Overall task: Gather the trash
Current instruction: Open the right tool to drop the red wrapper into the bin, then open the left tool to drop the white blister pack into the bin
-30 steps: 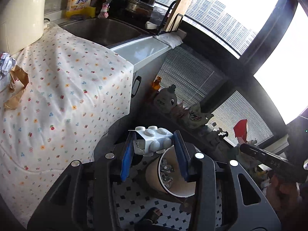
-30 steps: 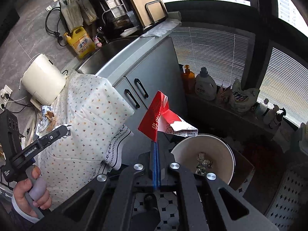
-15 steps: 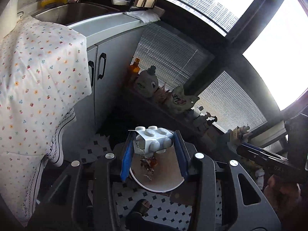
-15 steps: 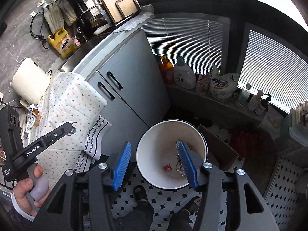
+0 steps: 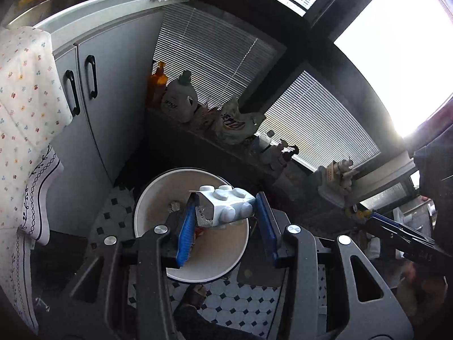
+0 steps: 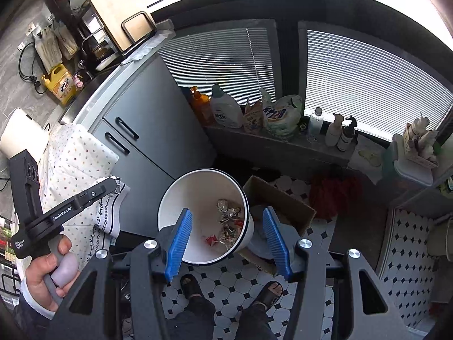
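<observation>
My left gripper (image 5: 226,223) is shut on a white blister pack (image 5: 226,205) and holds it right above the white trash bin (image 5: 147,198) on the floor. My right gripper (image 6: 228,240) is open and empty, above the same white bin (image 6: 172,198). Inside the bin lie crumpled foil wrappers (image 6: 229,208) and a small red scrap (image 6: 212,239). The left gripper's body and the hand holding it show at the left of the right wrist view (image 6: 56,215).
Grey cabinet doors (image 6: 147,130) and a flowered cloth (image 6: 76,155) stand left of the bin. A cardboard box (image 6: 283,201) lies right of it. Detergent bottles (image 6: 226,110) line the ledge under the blinds. My sandalled feet (image 6: 192,283) stand on the tiled floor.
My right gripper opened and dropped its red-and-white carton scrap into the bin. My left gripper swung from the table to above the bin, still holding the blister pack.
</observation>
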Motion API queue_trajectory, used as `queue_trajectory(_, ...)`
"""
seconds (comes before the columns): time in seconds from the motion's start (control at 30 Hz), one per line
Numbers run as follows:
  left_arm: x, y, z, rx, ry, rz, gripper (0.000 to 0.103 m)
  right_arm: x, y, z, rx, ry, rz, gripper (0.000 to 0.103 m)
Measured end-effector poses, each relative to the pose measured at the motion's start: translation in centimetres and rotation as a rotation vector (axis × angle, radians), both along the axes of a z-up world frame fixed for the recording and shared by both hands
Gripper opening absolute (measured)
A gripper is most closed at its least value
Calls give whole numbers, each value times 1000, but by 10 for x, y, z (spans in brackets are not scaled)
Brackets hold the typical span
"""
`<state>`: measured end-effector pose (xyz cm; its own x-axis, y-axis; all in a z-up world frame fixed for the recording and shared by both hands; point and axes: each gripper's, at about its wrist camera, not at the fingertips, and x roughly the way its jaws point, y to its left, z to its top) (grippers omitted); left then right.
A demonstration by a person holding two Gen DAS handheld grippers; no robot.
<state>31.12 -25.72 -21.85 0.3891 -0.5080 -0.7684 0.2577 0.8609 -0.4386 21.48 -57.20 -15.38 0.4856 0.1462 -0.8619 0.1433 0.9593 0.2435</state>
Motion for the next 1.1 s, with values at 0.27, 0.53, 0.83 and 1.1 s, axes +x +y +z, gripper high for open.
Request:
queue_trajectory(0.27, -5, 2, 5, -39, -6, -4, 74, -3, 0, -2, -6, -2, -16, 73)
queue_trajectory(0.53, -9, 57, 35, 21, -60, 80, 87, 16, 49, 13, -8, -62, 43, 94)
queue_trajectory(0.83, -21, 154, 61, 59, -91, 238, 88, 42, 131, 25, 28, -89, 156, 95)
queue_trajectory(1.1, -35, 241, 76, 84, -113, 370, 89, 63, 215, 34, 52, -104, 276, 95)
